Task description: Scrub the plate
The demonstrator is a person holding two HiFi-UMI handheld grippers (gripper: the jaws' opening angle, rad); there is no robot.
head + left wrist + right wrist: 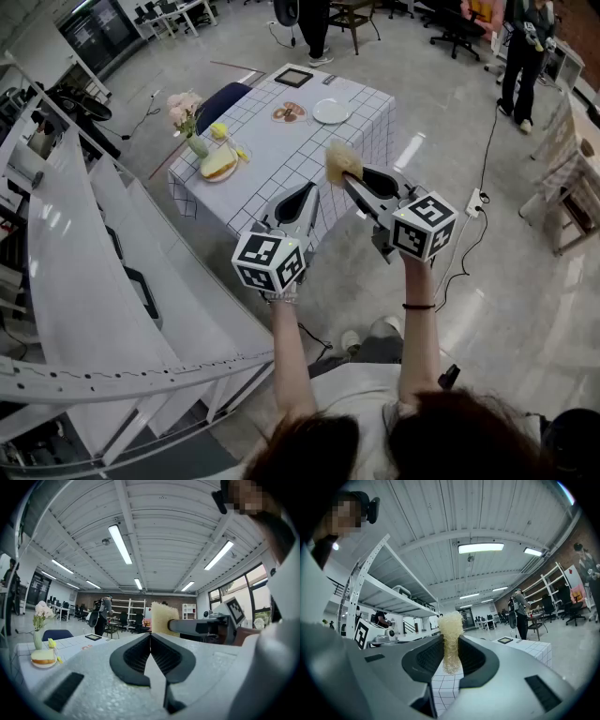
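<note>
A white plate (331, 112) lies at the far side of the checked-cloth table (272, 150); neither gripper is near it. My right gripper (352, 178) is raised in front of the table and shut on a yellow mesh scrubber (340, 161). In the right gripper view the scrubber (451, 634) stands pinched between the jaws of that gripper (451, 653). My left gripper (302, 199) hangs just left of it, jaws together. The left gripper view shows this gripper (150, 637) shut on nothing, with the scrubber (163, 618) beyond it.
On the table are a plate with bread (218, 167), a vase of flowers (187, 117), a small dish of food (289, 112) and a tablet (293, 77). A blue chair (225, 98) stands at the table's left side. White shelving (84, 281) runs along my left. People stand at the room's far end.
</note>
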